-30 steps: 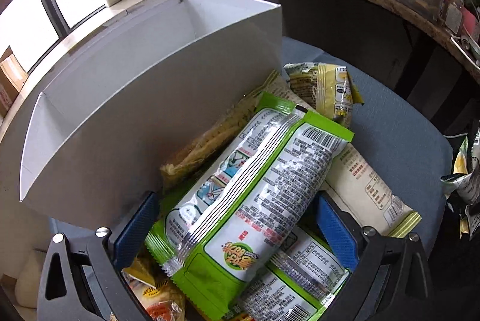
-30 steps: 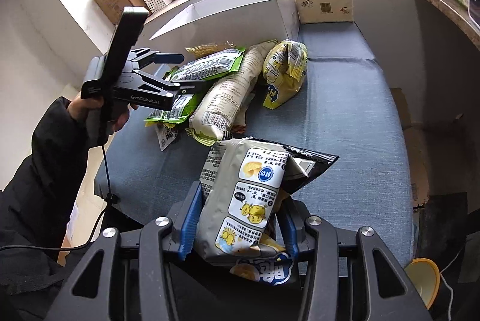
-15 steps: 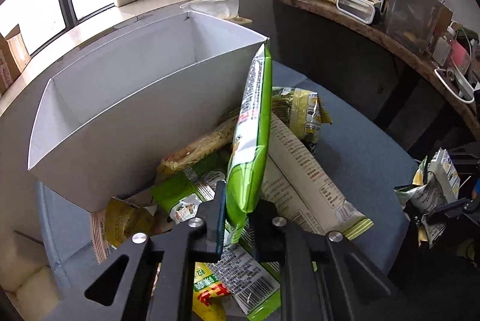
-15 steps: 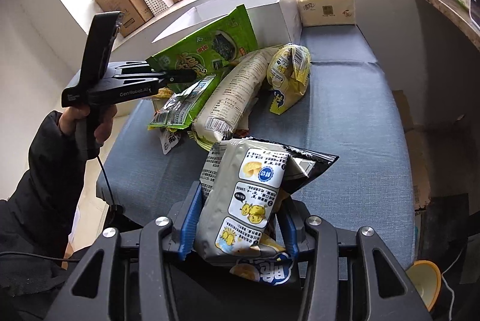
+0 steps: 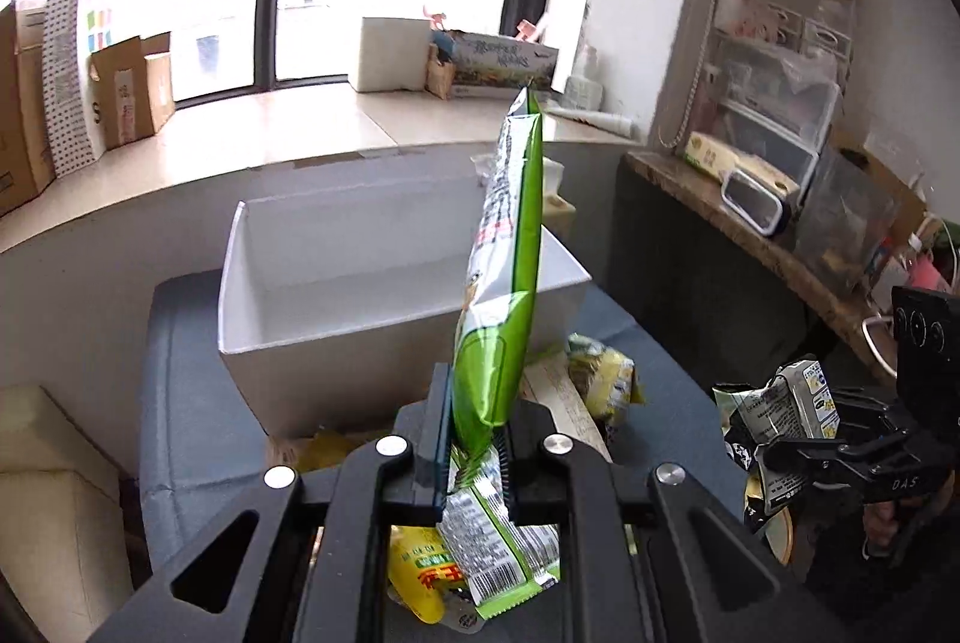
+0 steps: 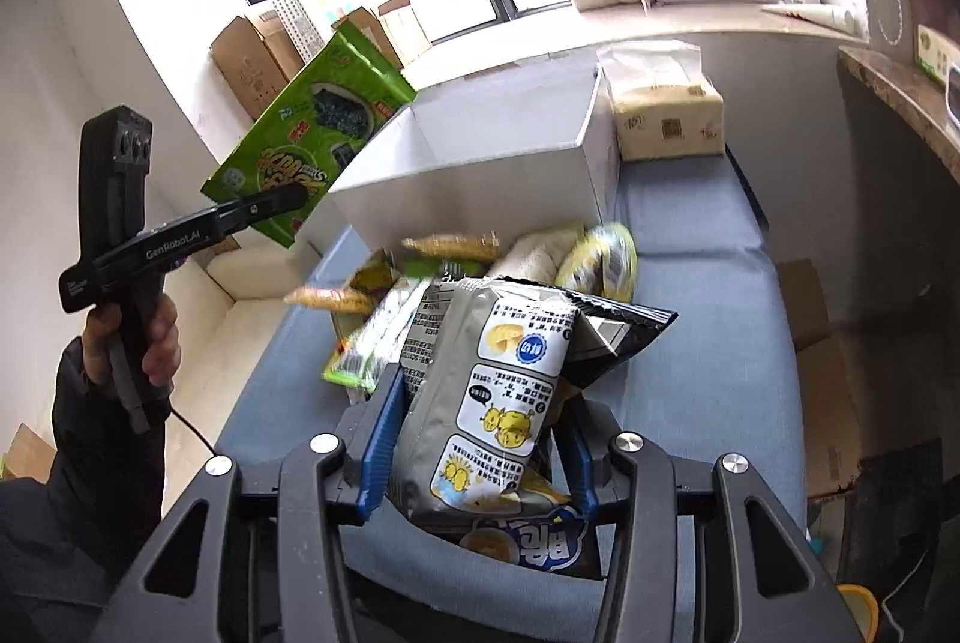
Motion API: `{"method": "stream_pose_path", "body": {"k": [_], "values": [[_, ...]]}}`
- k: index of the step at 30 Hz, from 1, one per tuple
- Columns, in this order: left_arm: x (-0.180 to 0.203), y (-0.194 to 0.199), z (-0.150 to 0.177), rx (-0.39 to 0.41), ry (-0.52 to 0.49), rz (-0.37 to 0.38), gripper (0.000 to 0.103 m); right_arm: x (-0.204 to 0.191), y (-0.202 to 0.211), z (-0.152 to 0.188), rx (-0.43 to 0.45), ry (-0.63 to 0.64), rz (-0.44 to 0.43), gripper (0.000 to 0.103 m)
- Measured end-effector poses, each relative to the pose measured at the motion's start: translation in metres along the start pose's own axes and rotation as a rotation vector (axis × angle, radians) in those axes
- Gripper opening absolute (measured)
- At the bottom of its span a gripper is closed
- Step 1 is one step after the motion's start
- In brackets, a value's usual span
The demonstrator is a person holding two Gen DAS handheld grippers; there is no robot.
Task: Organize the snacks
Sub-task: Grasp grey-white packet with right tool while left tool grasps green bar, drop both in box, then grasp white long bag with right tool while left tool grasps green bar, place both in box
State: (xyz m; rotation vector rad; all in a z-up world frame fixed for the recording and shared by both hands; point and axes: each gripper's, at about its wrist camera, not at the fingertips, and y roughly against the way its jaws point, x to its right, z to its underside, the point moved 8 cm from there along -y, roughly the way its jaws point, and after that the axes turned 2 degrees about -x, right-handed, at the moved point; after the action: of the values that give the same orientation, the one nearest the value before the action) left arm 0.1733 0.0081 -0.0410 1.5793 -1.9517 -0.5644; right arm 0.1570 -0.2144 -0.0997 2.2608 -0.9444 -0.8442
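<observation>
Left gripper: clamped on flat green foil snack packet, raised edge-on.
Right gripper: grasping grey-and-white printed crisp bag.
White rectangular cardboard box: far side, behind loose snack pile.

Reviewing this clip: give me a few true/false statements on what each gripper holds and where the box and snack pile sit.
1. The left gripper clamps a green snack packet. True.
2. The white box already holds several snacks. False: the visible interior looks empty.
3. The right gripper grips a grey chip bag. True.
4. The tissue pack lies inside the box. False: it sits beside it.
5. The snack pile lies on the blue cushion. True.
</observation>
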Motion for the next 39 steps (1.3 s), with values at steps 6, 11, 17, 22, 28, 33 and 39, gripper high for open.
{"method": "stream_pose_path", "body": {"k": [6, 11, 17, 22, 28, 33, 39], "values": [[-0.049, -0.022, -0.047, 0.023, 0.119, -0.095, 0.015, -0.005, -0.031, -0.096, 0.092, 0.053, 0.007, 0.051], [-0.086, -0.068, -0.067, -0.036, 0.184, -0.179, 0.015, 0.003, -0.093, -0.162, 0.057, 0.087, 0.063, 0.051], [-0.11, -0.115, -0.062, -0.113, 0.222, -0.229, 0.038, 0.021, -0.157, -0.203, -0.017, 0.148, 0.149, 0.054], [-0.119, -0.118, -0.046, -0.107, 0.222, -0.223, 0.103, 0.042, -0.157, -0.21, -0.014, 0.091, 0.174, 0.096], [-0.103, -0.096, -0.039, -0.064, 0.2, -0.175, 0.103, 0.043, -0.125, -0.202, 0.056, 0.063, 0.137, 0.103], [-0.079, -0.065, -0.034, 0.018, 0.229, -0.079, 0.103, 0.029, -0.077, -0.191, 0.179, -0.038, 0.018, 0.103], [-0.038, -0.014, -0.001, 0.03, 0.144, -0.077, 0.103, -0.001, -0.014, -0.135, 0.293, 0.006, -0.014, 0.103]]}}
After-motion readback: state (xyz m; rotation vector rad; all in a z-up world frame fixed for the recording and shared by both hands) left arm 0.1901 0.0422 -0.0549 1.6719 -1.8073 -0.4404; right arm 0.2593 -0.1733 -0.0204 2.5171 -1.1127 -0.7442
